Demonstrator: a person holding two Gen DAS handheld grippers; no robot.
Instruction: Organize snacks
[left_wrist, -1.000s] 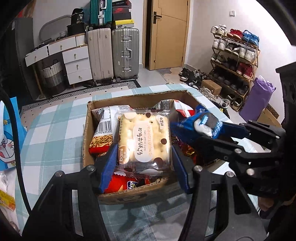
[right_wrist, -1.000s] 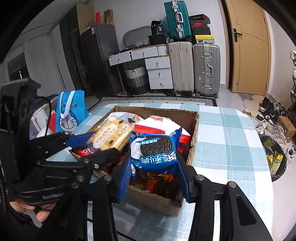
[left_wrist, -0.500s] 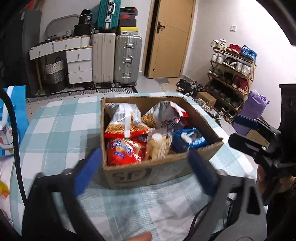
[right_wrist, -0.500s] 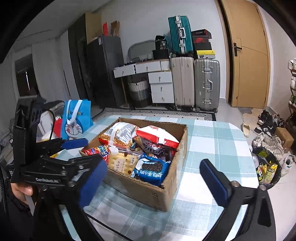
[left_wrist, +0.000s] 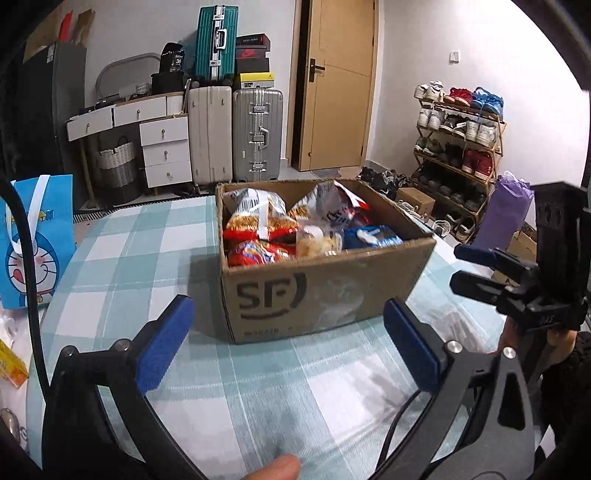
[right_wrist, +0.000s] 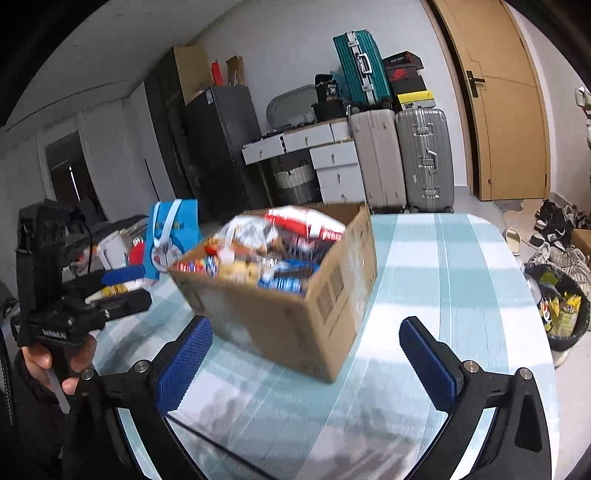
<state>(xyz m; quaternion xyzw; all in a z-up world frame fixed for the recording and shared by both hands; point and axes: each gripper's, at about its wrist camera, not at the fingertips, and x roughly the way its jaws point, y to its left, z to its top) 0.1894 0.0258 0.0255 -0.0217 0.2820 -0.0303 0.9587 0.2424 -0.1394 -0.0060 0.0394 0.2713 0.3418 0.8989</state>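
Both grippers have pulled back from the cardboard box (left_wrist: 325, 291) since a second ago, when my left one carried a biscuit pack and my right one a blue cookie pack above it; their jaws have just been opening, and nothing is between them now. My left gripper (left_wrist: 286, 341) stands released and wide, its blue pads (left_wrist: 164, 349) on the near side of the box and clear of its printed front wall. My right gripper (right_wrist: 306, 363) is equally spread and empty, hovering off the box's near corner, and in the left view it sits out to the right of the box. Inside the box the biscuit pack (left_wrist: 319, 242) lies near the front wall, the blue cookie pack (left_wrist: 371, 236) is just beside it toward the right wall, a red packet (left_wrist: 258, 253) fills the front left corner, and more snack bags (left_wrist: 258, 214) stand behind them toward the back wall. I judge this load delivered and the box nearly full. Left of the box, on the checked tablecloth (left_wrist: 122, 251), a blue cartoon bag (left_wrist: 35, 240) stands well apart, and a yellow packet (left_wrist: 11, 367) peeks in at the edge; whether that still needs packing I cannot tell. From the right view the box contents are blurred, so I count nothing there.
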